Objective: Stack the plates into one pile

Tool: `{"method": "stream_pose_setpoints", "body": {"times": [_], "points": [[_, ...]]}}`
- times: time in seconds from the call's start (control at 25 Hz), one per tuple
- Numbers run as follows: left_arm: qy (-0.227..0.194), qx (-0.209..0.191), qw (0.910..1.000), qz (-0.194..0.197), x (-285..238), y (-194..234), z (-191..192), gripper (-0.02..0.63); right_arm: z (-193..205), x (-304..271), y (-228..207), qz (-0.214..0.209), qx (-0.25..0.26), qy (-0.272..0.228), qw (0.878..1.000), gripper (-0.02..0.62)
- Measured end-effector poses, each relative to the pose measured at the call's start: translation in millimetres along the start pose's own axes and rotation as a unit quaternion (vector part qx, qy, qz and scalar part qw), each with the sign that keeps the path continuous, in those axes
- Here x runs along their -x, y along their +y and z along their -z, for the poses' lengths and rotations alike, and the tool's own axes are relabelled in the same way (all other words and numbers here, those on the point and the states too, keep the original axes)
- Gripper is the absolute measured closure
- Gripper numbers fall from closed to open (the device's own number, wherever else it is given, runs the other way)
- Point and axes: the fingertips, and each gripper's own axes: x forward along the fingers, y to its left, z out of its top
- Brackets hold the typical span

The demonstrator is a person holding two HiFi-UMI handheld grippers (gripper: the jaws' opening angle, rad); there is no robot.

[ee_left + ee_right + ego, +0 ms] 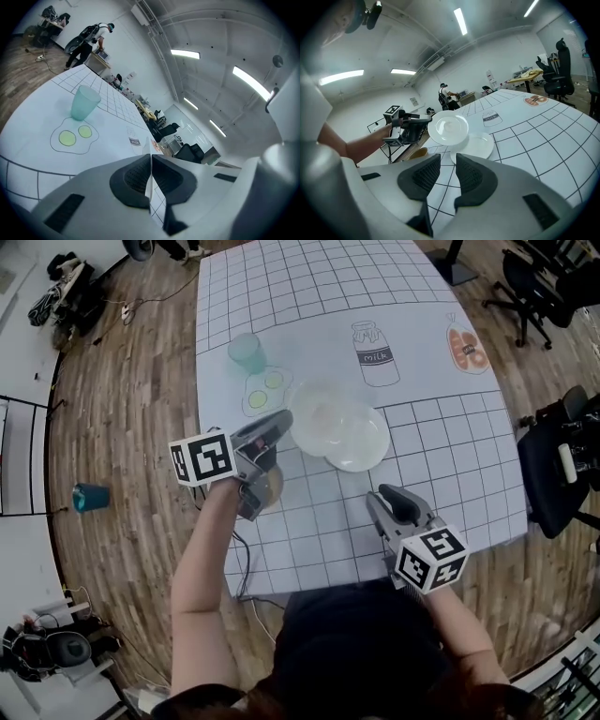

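The left gripper (151,177) has its jaws pinched almost fully together on the thin rim of a round white plate (315,414). That plate is held clear of the surface and overlaps a second white plate (366,450) lying flat on the table (450,456). The right gripper (447,180) has its jaws partly apart with nothing between them. The table carries a smooth white gridded sheet with printed egg (265,390) and milk bottle (375,352) drawings, and a translucent teal cup (247,351) stands upright by the egg; a wood-plank floor (131,409) and black office chairs (525,287) surround it.
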Motion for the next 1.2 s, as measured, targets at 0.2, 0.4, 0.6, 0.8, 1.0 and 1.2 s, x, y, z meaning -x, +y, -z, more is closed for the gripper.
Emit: {"method": "stream_pose_setpoints", "body": {"times": [0.2, 0.4, 0.6, 0.8, 1.0, 1.2], "points": [[0.009, 0.014, 0.9998, 0.011, -22.3, -11.3, 18.4, 0.572, 0.2, 5.6, -14.9, 0.02, -0.006, -0.006, 1.0, 0.474], [0.002, 0.017, 0.9998, 0.009, -38.2, -20.5, 26.0, 0.572, -2.7, 12.5, -30.0, 0.037, -0.015, -0.015, 0.999, 0.474], [-0.019, 0.021, 0.9996, 0.001, -48.3, -29.4, 32.8, 0.572, -3.4, 14.5, -37.3, 0.044, -0.02, -0.019, 0.999, 0.474], [-0.042, 0.049, 0.9979, -0.009, -52.7, -27.6, 46.5, 0.572, -2.5, 14.6, -40.4, 0.047, -0.022, -0.021, 0.998, 0.474], [-0.085, 0.063, 0.9938, -0.035, -49.6, -19.6, 53.9, 0.572, -0.4, 13.4, -45.3, 0.05, -0.026, -0.019, 0.998, 0.475], [-0.121, 0.092, 0.9869, -0.054, -46.5, -11.0, 60.7, 0.572, 0.7, 11.1, -47.2, 0.05, -0.026, -0.016, 0.998, 0.474]]}}
